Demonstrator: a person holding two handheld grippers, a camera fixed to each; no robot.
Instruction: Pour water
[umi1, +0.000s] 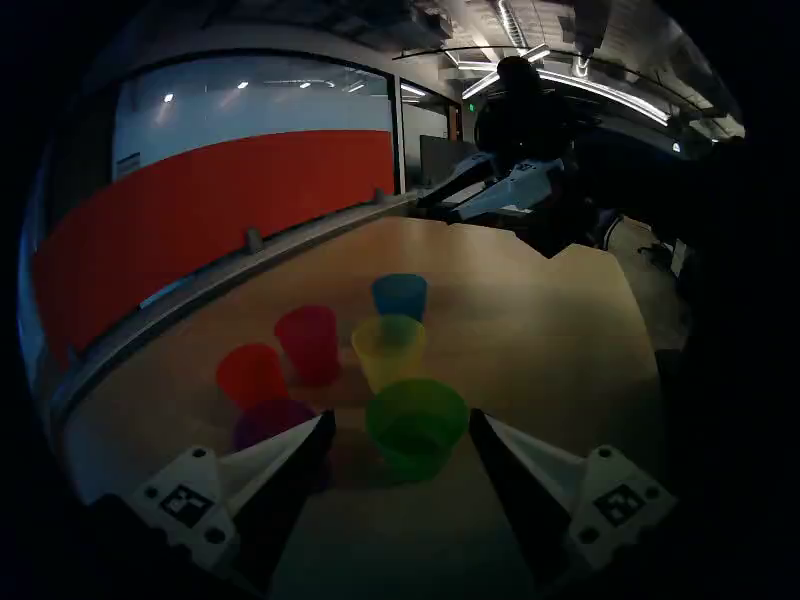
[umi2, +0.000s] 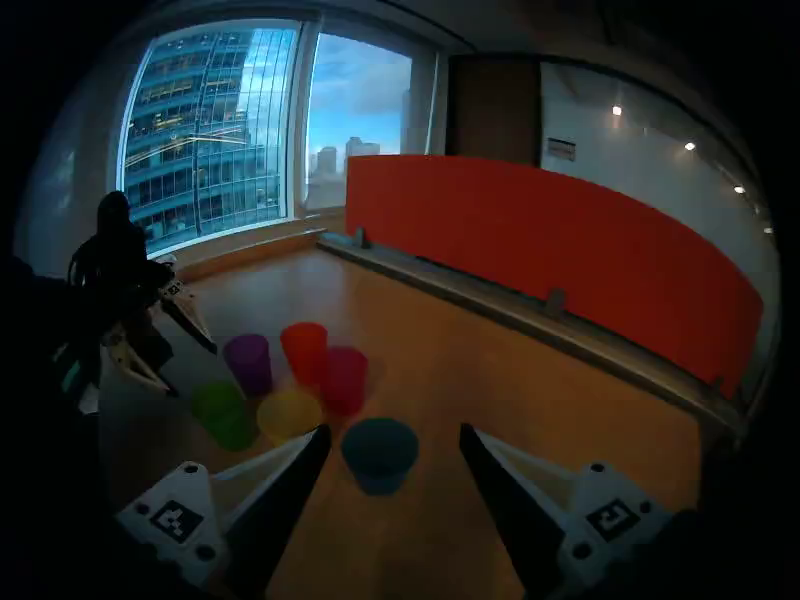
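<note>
My left gripper: fingers wide open, green cup between tips, lower centre, not gripped. Right gripper: same spread, blue cup between, nothing held.

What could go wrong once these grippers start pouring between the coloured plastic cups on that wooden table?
The open left gripper, closing on the green plastic cup, might knock the yellow plastic cup or purple plastic cup close beside it. The open right gripper faces the blue plastic cup; it could slip or tip when squeezed, spilling on the wooden table.
</note>
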